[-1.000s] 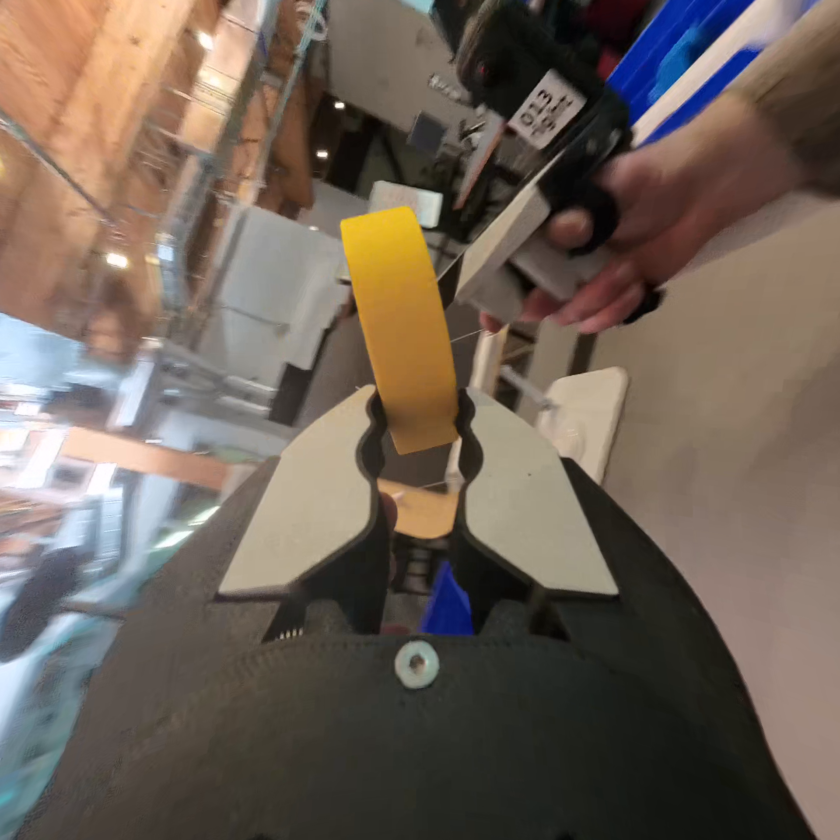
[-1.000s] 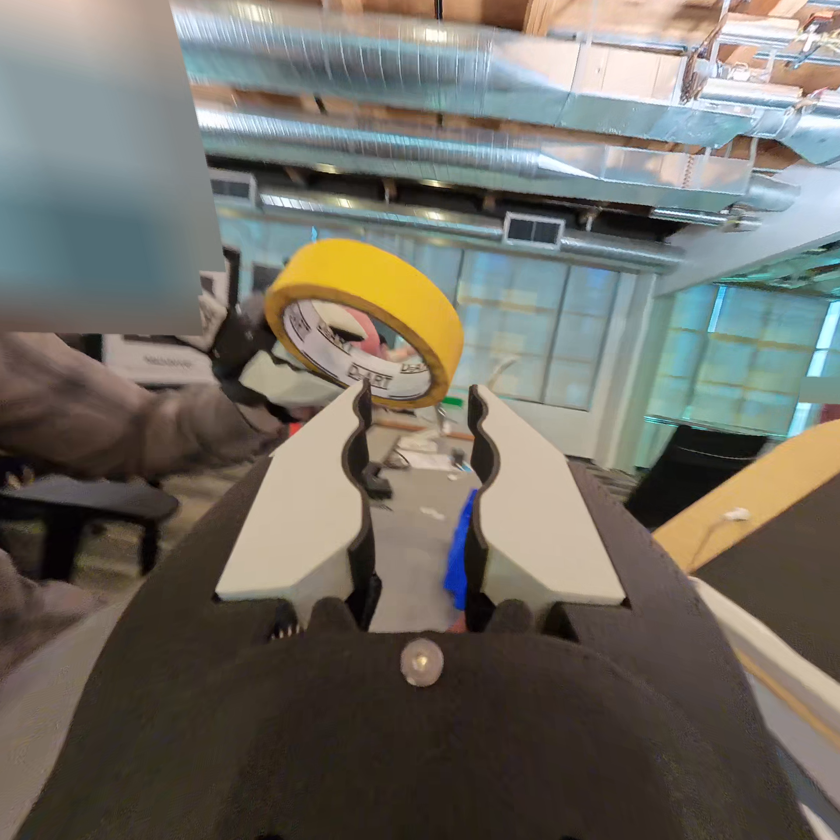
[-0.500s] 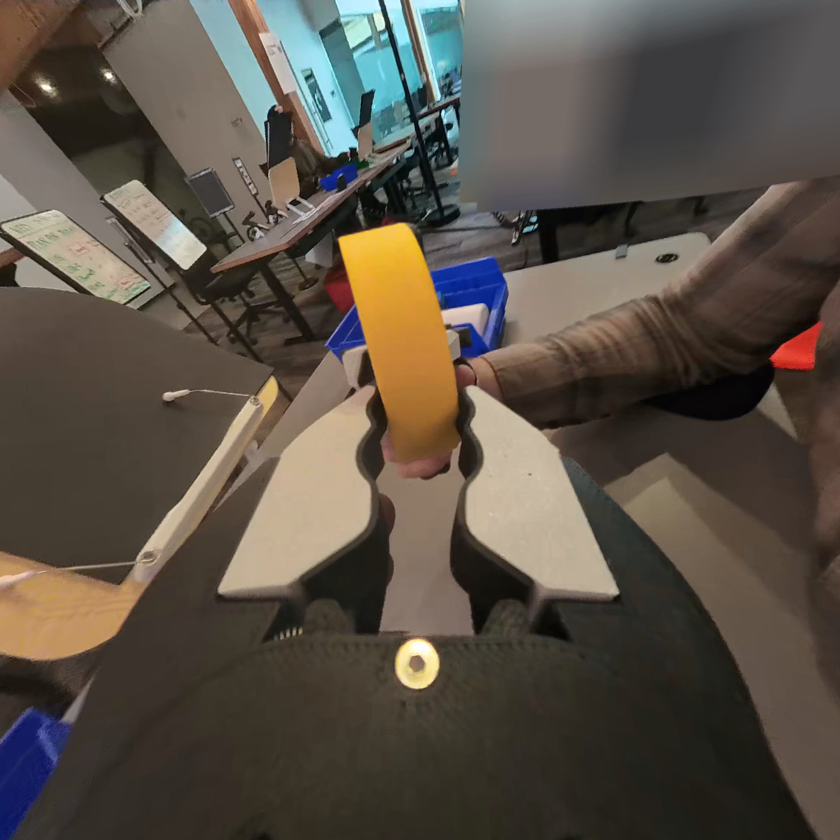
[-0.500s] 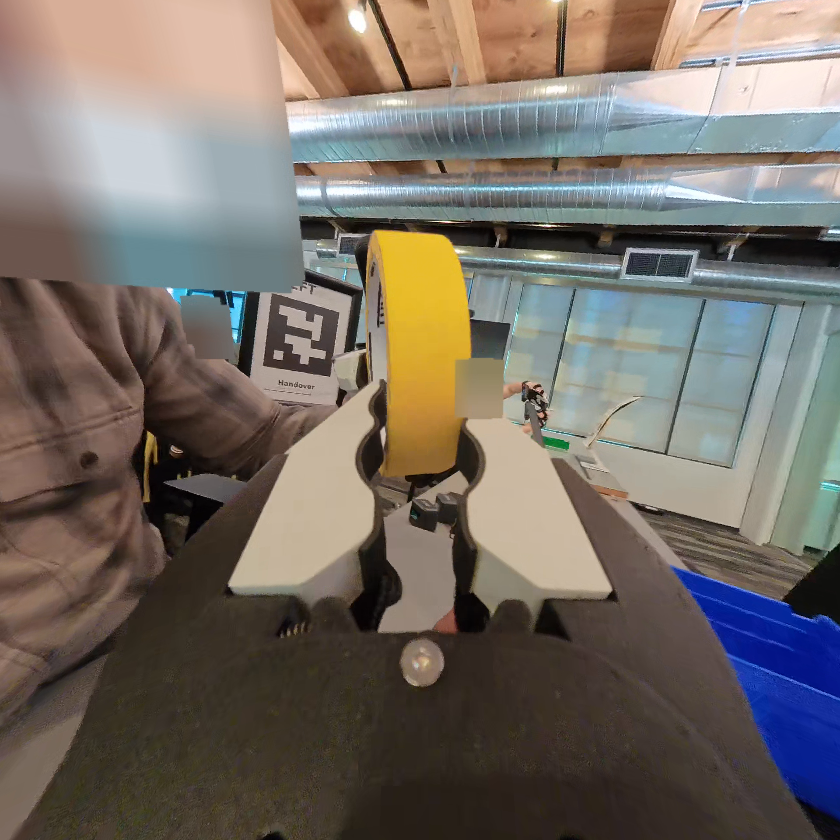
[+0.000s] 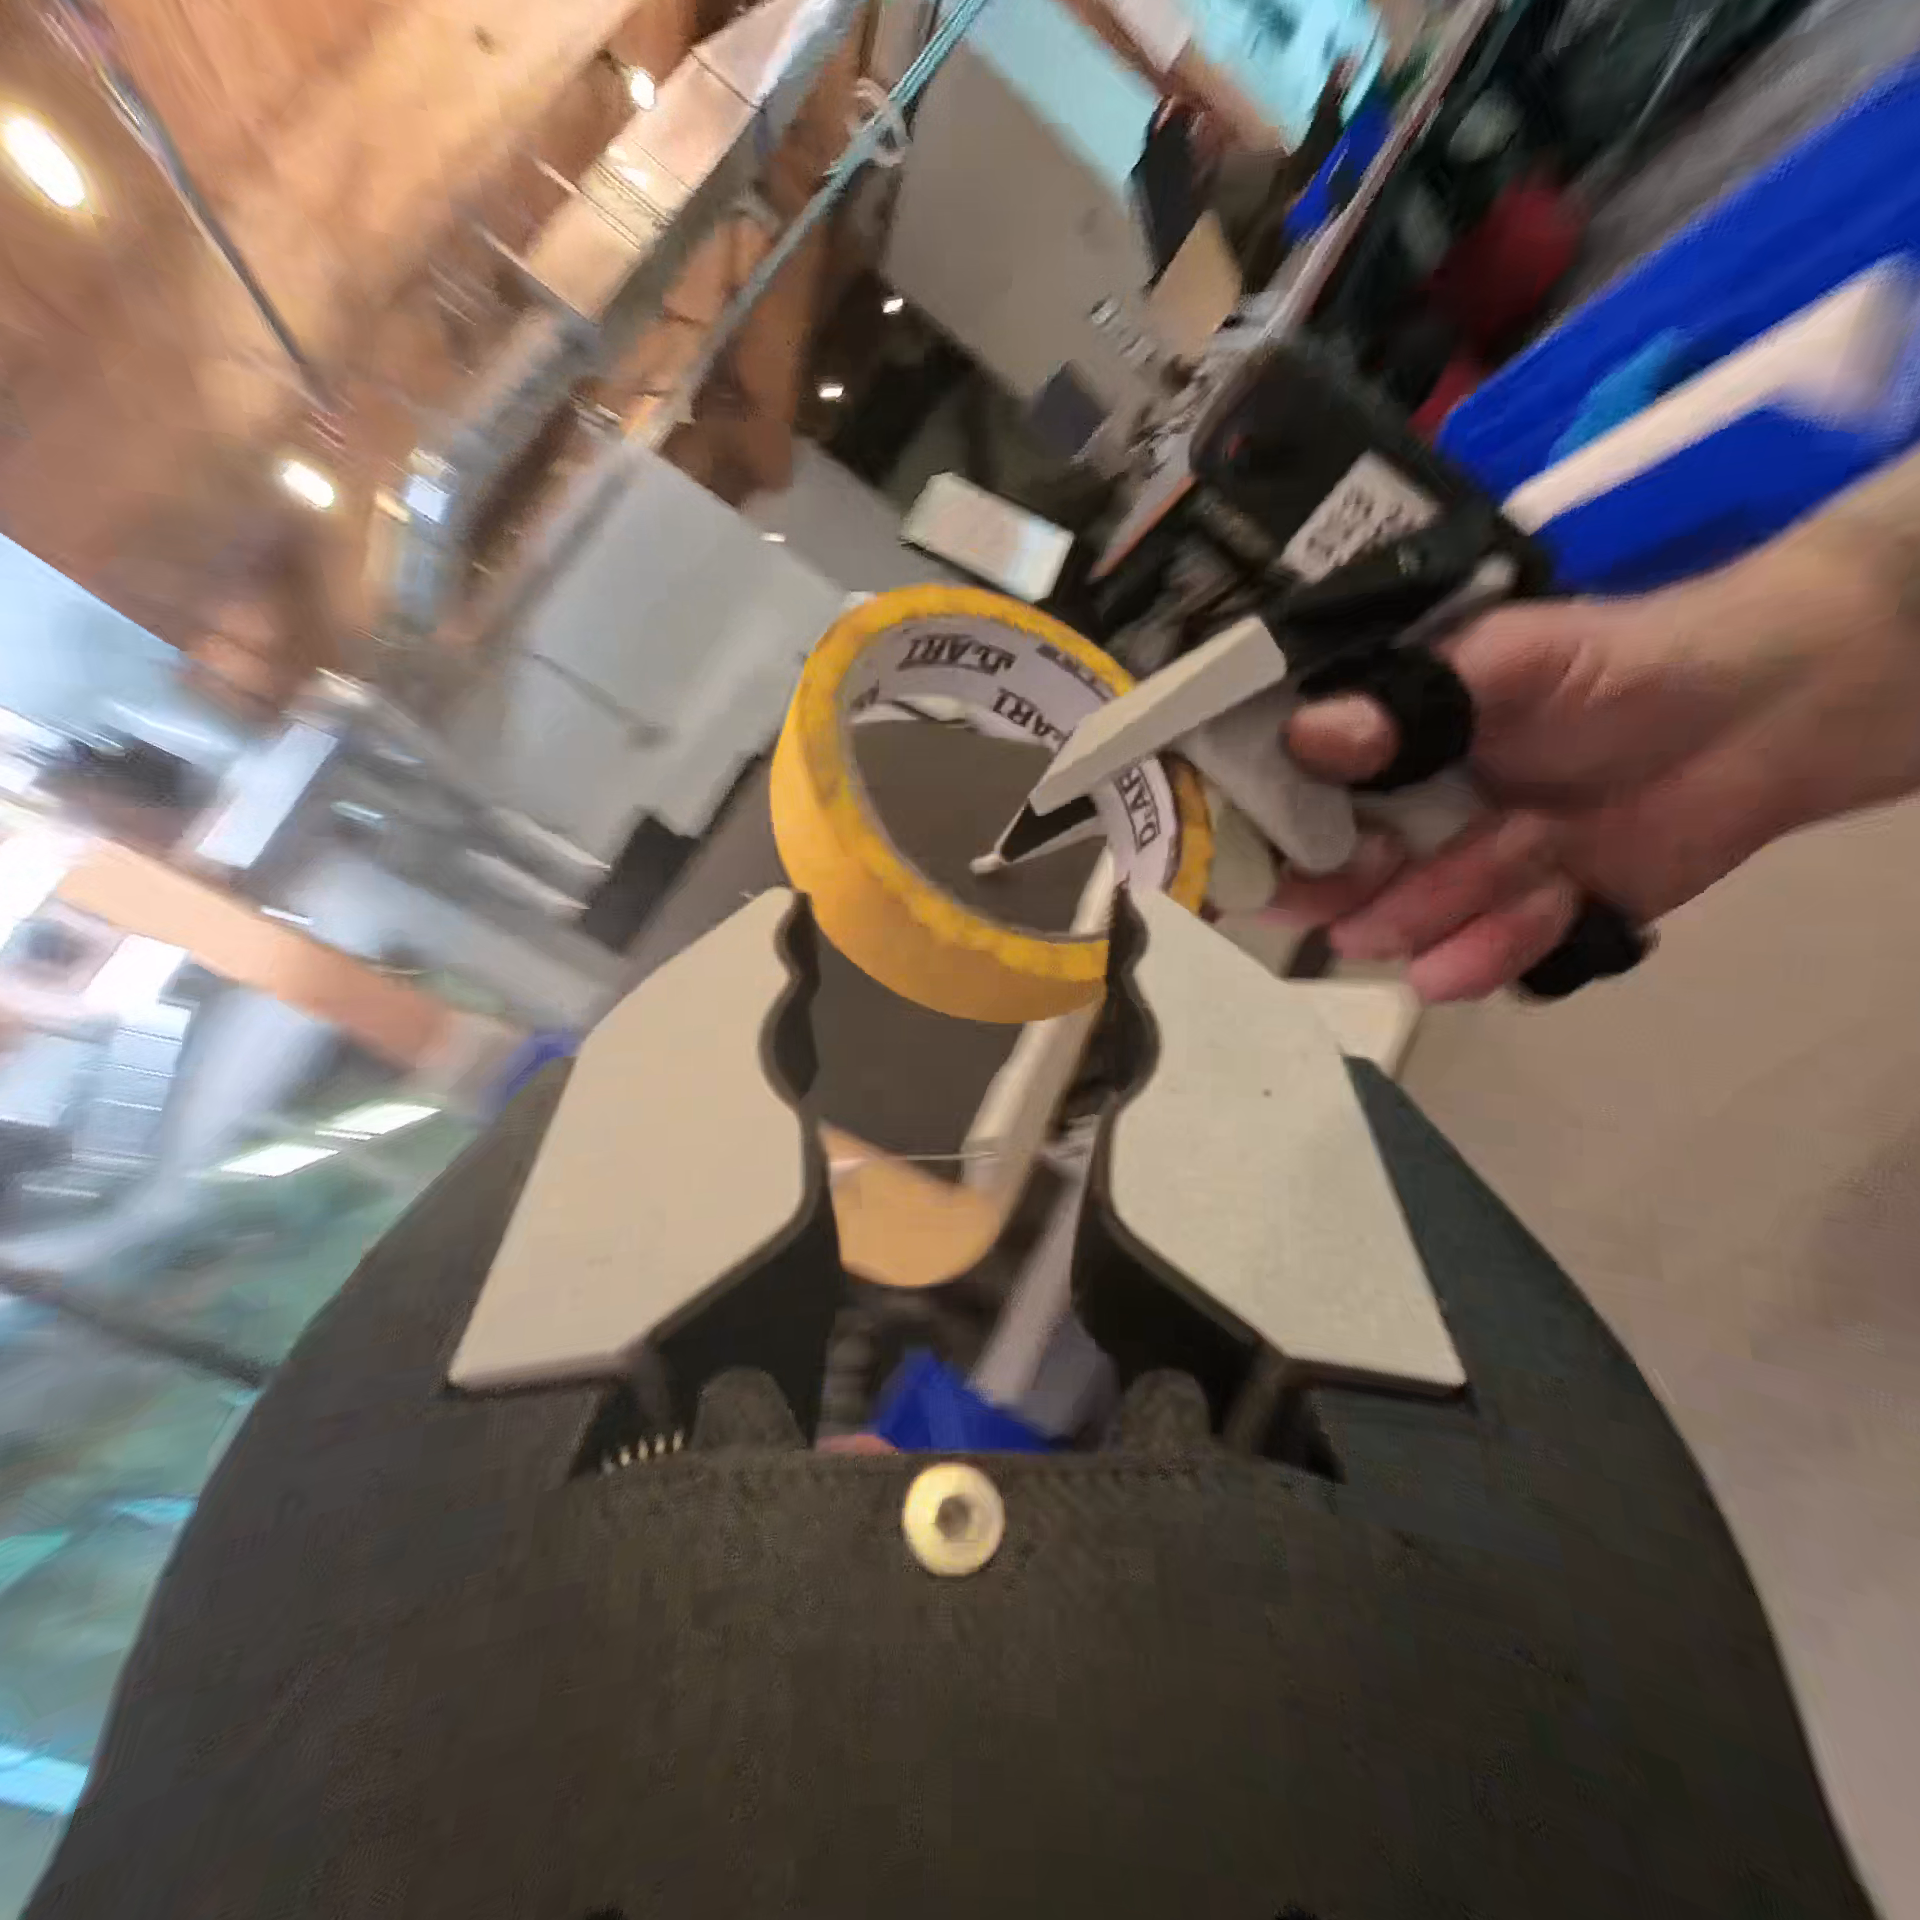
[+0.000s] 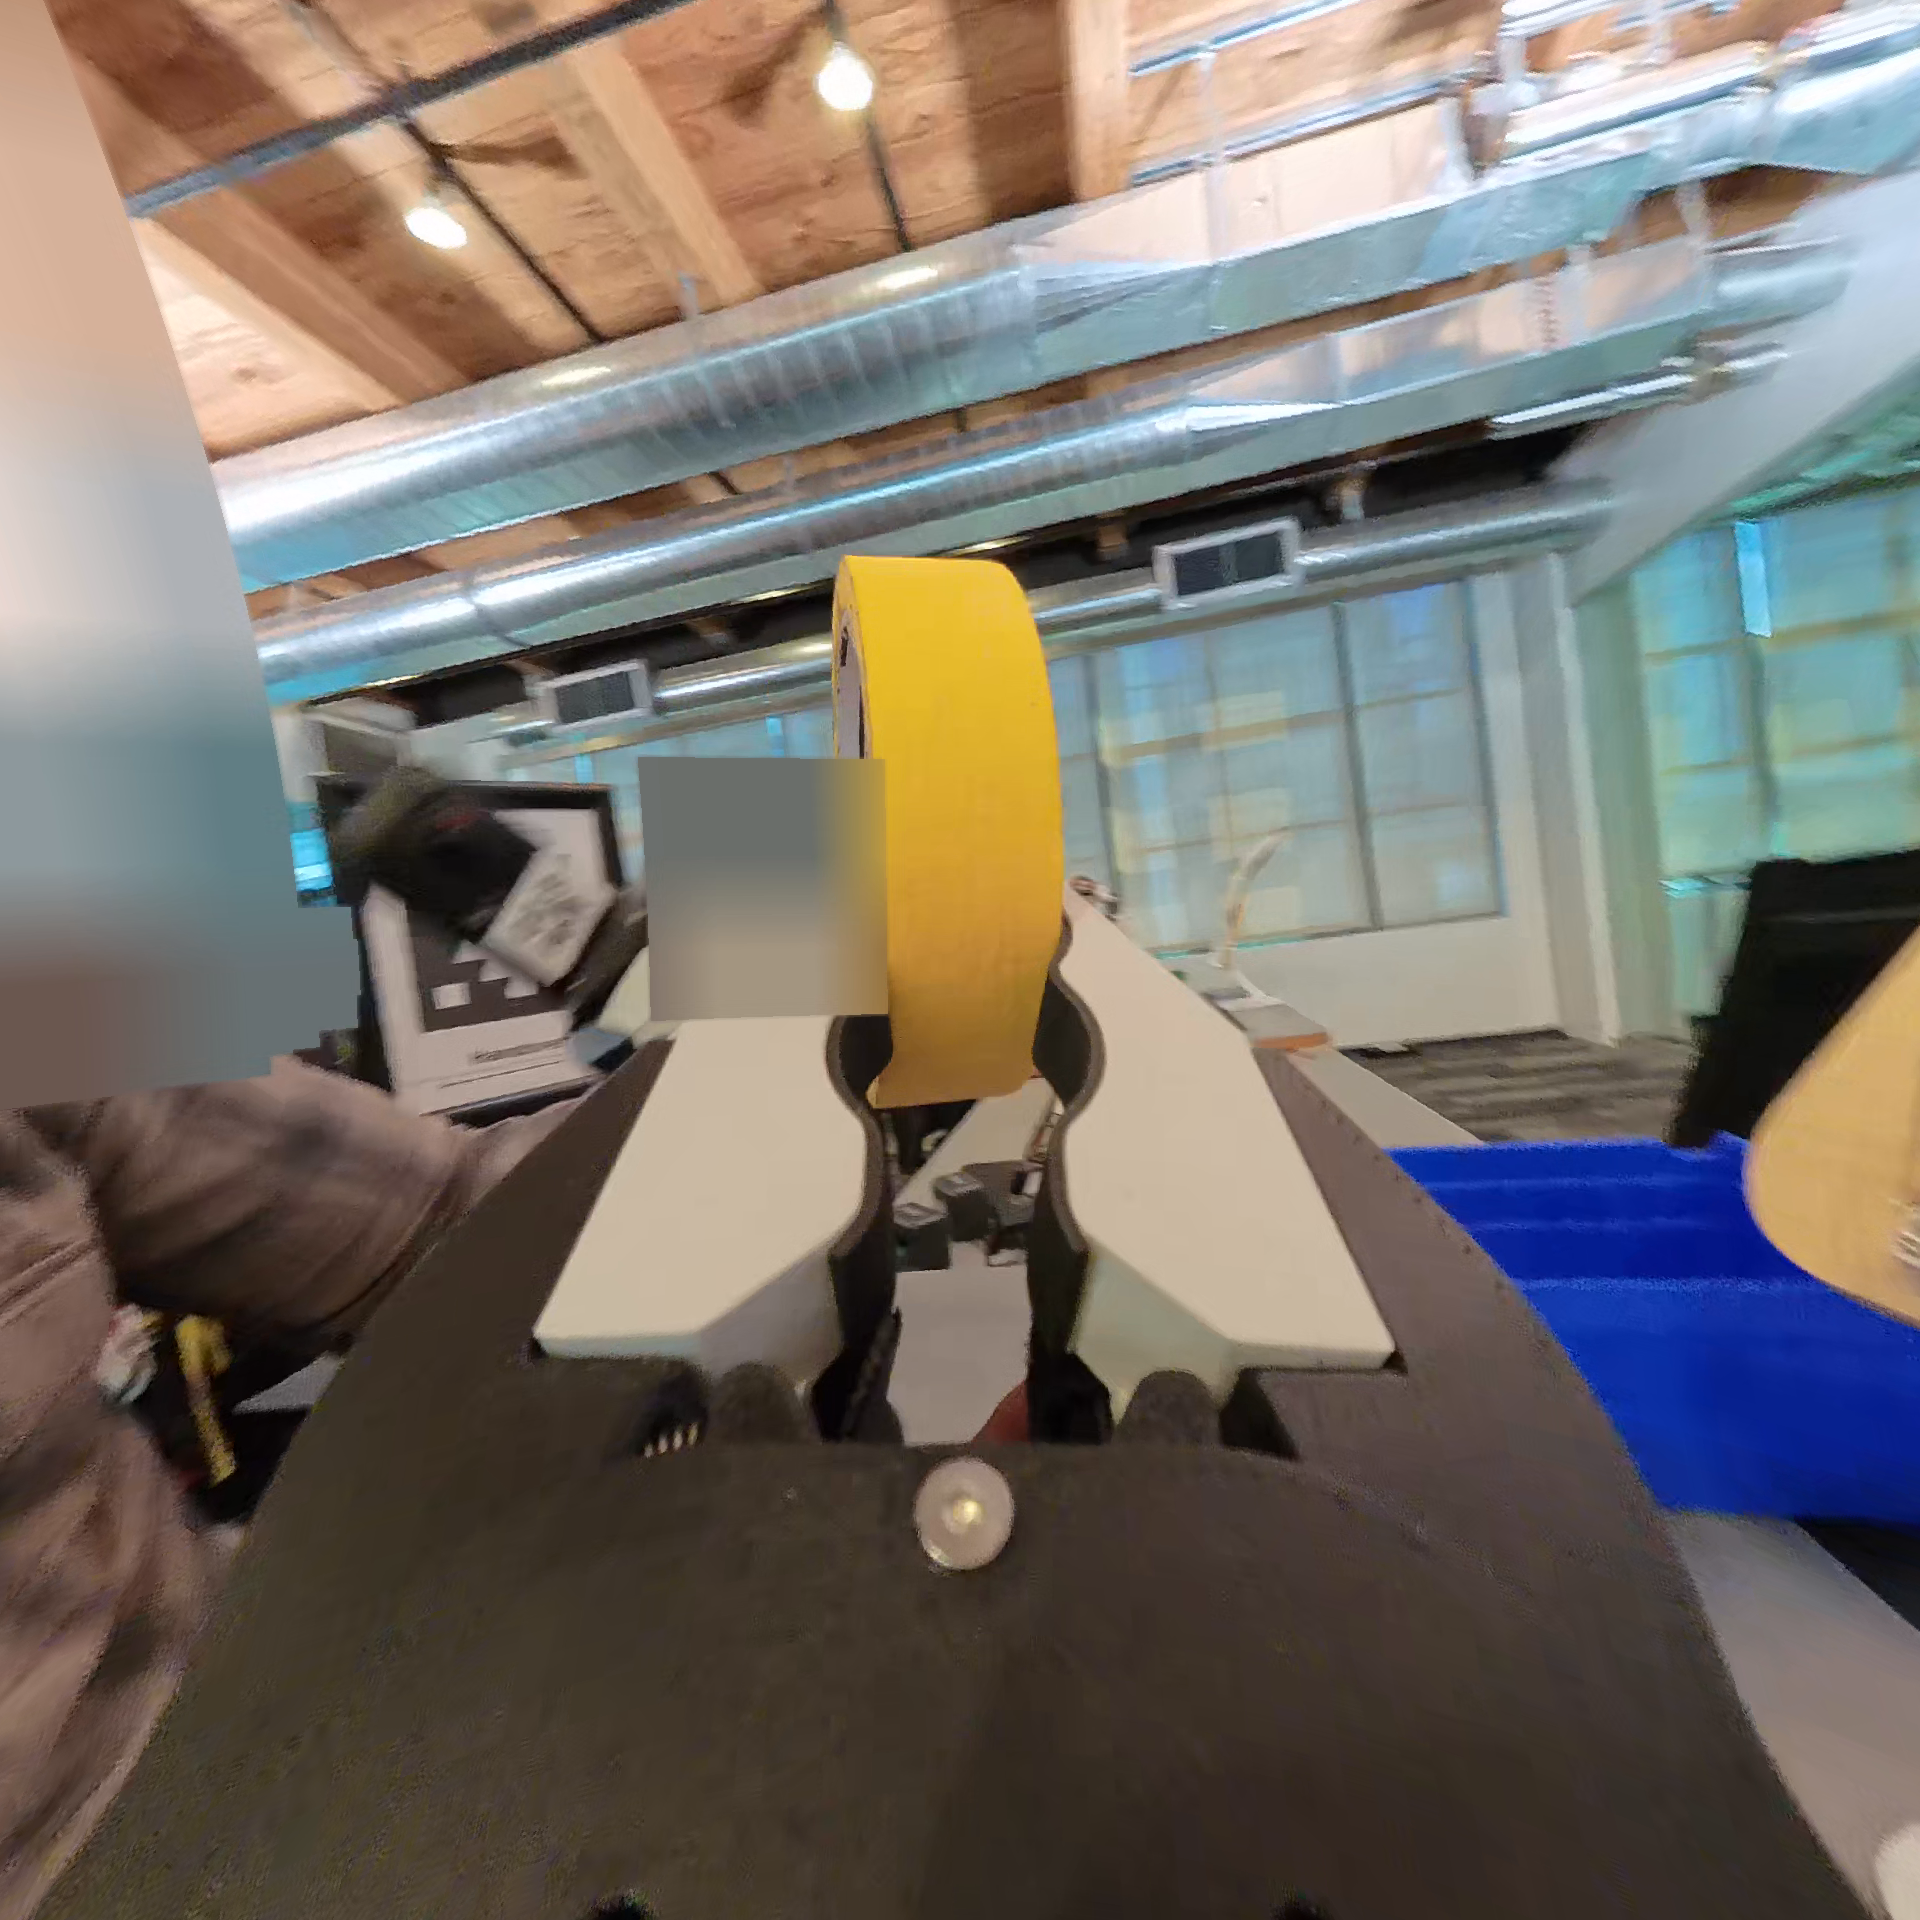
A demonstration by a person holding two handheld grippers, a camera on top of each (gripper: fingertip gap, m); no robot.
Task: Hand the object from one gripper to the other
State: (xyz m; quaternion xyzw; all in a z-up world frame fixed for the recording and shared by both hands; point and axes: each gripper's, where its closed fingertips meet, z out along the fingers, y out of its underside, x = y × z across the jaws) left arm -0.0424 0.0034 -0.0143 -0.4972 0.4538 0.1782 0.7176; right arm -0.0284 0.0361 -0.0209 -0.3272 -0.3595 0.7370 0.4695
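Ducted ceiling behind — yellow tape roll [image 6: 961,831] pinched between right gripper [image 6: 961,1023] jaws

Right hand-held gripper [image 6: 961,1023] clamping upright yellow tape roll [image 6: 961,821], blue bin [image 6: 1621,1309] at right

the round yellow roll of paper tape [image 6: 961,831] has a matt, faintly crinkled outer face and a smooth white card core [image 5: 1148,821]. the right hand-held gripper [image 6: 961,1049] has matt pale-grey plastic fingers [image 6: 727,1174] set in a rough, grainy black body. the blue plastic bin [image 6: 1621,1330] looks smooth and slightly glossy. overhead, shiny metal ducts [image 6: 727,405] run under rough wooden beams [image 6: 644,187].
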